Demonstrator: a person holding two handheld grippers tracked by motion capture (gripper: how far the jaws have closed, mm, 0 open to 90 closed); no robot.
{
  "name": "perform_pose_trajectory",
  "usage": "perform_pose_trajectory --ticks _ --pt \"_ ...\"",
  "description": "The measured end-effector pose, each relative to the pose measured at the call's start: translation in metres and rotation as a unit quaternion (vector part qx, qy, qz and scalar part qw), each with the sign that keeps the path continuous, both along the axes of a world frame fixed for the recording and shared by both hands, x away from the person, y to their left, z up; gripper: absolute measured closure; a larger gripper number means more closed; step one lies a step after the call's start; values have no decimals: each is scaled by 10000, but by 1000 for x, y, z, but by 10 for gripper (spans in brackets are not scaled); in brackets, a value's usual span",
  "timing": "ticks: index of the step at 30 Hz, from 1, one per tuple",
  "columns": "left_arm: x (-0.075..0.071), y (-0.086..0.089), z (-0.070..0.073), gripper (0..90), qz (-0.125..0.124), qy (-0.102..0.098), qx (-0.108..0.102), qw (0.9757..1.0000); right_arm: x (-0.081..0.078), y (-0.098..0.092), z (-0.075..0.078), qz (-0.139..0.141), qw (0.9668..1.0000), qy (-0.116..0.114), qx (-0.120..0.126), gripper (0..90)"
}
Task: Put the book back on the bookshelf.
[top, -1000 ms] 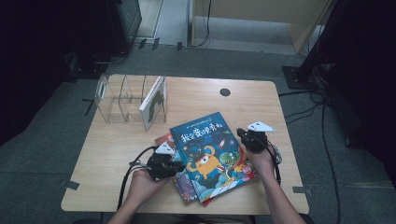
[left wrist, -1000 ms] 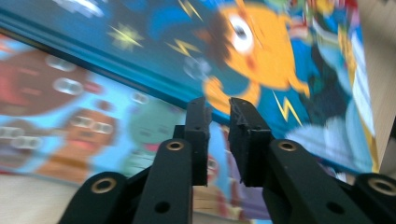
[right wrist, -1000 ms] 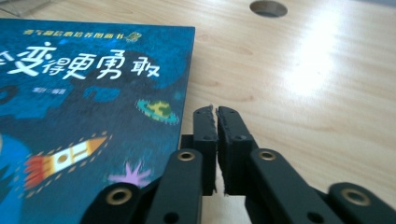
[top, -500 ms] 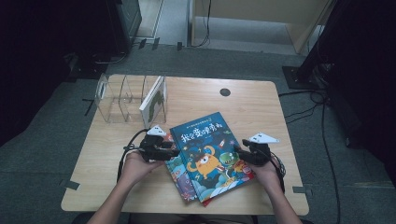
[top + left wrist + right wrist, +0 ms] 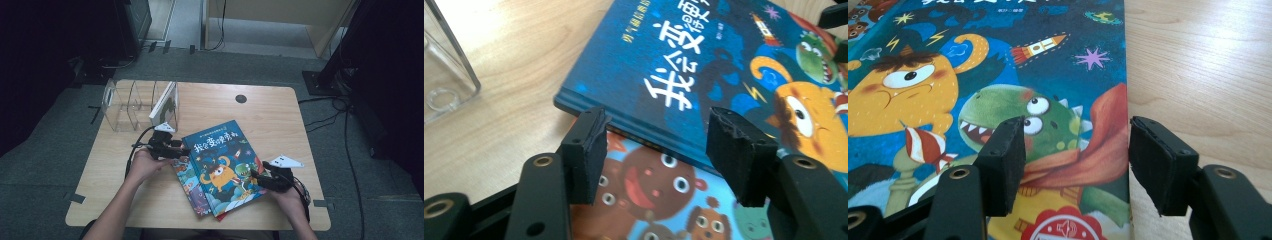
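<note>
Each black tool has brass-ringed screw holes, worn foam pads and trailing cable.

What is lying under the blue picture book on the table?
Under the blue picture book lies a second book with cartoon animal faces, sticking out at its left and near edges. A red edge shows below too; how many books lie there is hidden.

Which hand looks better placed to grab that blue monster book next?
Probably the left. The left gripper sits open at the blue book's raised corner edge, where it overhangs the book underneath. The right gripper, also open, straddles the side edge lying flat.
</note>
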State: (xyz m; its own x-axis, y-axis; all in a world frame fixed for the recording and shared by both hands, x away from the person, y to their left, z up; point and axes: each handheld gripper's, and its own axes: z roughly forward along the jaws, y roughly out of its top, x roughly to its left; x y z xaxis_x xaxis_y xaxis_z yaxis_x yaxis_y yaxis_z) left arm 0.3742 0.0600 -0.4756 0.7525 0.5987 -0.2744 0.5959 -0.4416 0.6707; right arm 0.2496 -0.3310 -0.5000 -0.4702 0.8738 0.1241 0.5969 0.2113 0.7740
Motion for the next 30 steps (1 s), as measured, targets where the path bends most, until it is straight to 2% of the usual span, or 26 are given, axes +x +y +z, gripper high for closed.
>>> perform_pose_trajectory --ticks 1,2,4,8,9,12,13,16,18,22,30 --pt "3 1 -1 419 -13 -119 -6 9999 -1 -2 0 -12 10000 6 27 415" --pt "3 1 -1 420 -13 -119 -6 9999 -1 -2 0 -12 10000 6 27 415" --pt "6 2 -2 426 -37 -49 -58 10000 -4 -3 -1 -34 10000 31 75 415" --pt "12 1 -4 420 -129 -52 47 9999 -9 -5 -1 -31 10000 16 76 405" --pt "14 1 -5 420 -167 -1 91 9998 -10 -5 -1 -33 10000 0 61 400" --pt "17 -1 -7 412 -137 31 72 9999 -14 -5 -2 -53 10000 4 54 388" --pt "21 -2 -8 412 -124 120 77 9998 -17 -6 -2 -69 10000 15 68 384" --pt "23 -2 -8 409 -154 113 131 9997 -21 -7 -1 -94 9999 81 100 384" --pt "26 -3 -9 404 -126 36 160 9998 -26 -9 -2 -92 9999 59 82 375" --pt "33 0 -8 406 -6 73 -31 10000 -34 -11 -1 -85 9999 72 55 362" --pt "38 -7 -14 392 -67 116 112 9998 -47 -14 -1 -64 9999 98 23 325"
